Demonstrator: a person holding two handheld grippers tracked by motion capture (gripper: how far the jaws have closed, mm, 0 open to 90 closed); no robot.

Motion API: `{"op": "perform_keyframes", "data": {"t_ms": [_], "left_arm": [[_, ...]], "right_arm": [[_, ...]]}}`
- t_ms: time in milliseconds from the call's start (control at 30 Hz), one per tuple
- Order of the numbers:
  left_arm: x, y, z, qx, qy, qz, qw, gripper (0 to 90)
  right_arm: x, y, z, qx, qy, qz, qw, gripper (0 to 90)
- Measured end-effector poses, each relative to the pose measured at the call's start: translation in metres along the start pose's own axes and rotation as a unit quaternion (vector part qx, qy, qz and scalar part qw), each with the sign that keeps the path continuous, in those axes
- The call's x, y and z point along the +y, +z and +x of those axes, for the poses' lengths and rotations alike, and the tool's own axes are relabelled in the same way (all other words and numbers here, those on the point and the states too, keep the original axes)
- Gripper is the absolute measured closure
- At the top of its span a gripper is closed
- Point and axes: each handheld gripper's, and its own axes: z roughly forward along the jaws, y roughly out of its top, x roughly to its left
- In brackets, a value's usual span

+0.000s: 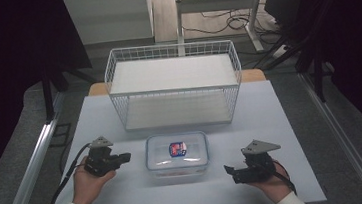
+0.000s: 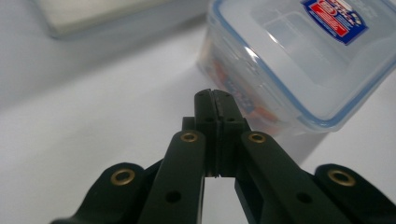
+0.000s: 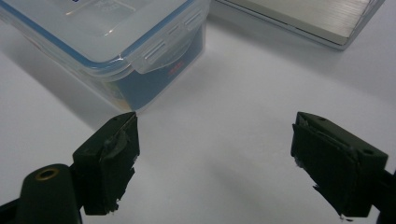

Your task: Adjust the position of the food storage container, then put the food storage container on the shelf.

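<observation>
Left gripper view looks along the left claw point(image 2: 215, 100), whose jaws are pressed together with nothing between them, their tips just short of the near corner of a clear plastic food container point(image 2: 299, 60). Its snap-on lid point(image 2: 308, 42) has a blue seal rim and carries a red-and-blue label point(image 2: 334, 21); something orange and blue shows dimly through the wall. In the right gripper view the right claw point(image 3: 215, 158) stands wide open and empty, one pad close beside the container's corner at about 11 o'clock, where a locking flap point(image 3: 163, 53) hangs folded down over the side.

From the high view, the container sits on the white table point(image 1: 281, 122) at the centre, the left claw point(image 1: 124, 158) at its 9 o'clock and the right claw point(image 1: 231, 170) near its 4 o'clock. A white wire basket shelf point(image 1: 175, 85) stands at 12 o'clock, just behind it.

The box looks stiff, smooth and probably light, so it may slide on the table when pushed from one side. The glossy walls look slippery for pads; the lid's rim or the flaps offer better purchase. To lift it whole, squeezing across the short sides under the rim seems safest.
</observation>
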Motion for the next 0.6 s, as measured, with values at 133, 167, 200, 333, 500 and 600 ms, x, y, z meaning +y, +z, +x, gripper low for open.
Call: {"op": "perform_keyframes", "data": {"t_ms": [133,167,200,333,500,600], "left_arm": [[-0.001,-0.003,-0.004,0.006,-0.002,-0.014,0.9999,57.7],[-0.002,-0.003,-0.004,0.008,-0.006,-0.015,0.9998,49.3],[-0.002,-0.004,-0.004,0.002,-0.011,-0.014,0.9998,41.7],[-0.003,-0.005,-0.004,-0.021,-0.023,-0.017,0.9994,28.4],[-0.007,-0.005,-0.006,-0.055,-0.05,-0.018,0.9971,20.6],[-0.006,-0.001,-0.006,-0.062,-0.061,-0.016,0.9961,18.4]], "right_arm": [[0.001,0.0,0.0,0.006,-0.001,-0.007,1.0,15.5],[0.002,0.0,0.0,0.011,0.0,-0.011,0.9999,15.4],[0.002,0.0,0.0,0.017,0.002,-0.013,0.9998,15.3],[0.002,0.001,0.0,0.025,0.015,-0.018,0.9994,15.2],[0.01,0.003,0.0,0.026,0.045,-0.027,0.9983,16.3],[0.015,0.01,-0.002,0.053,0.062,-0.029,0.9962,16.3]]}}
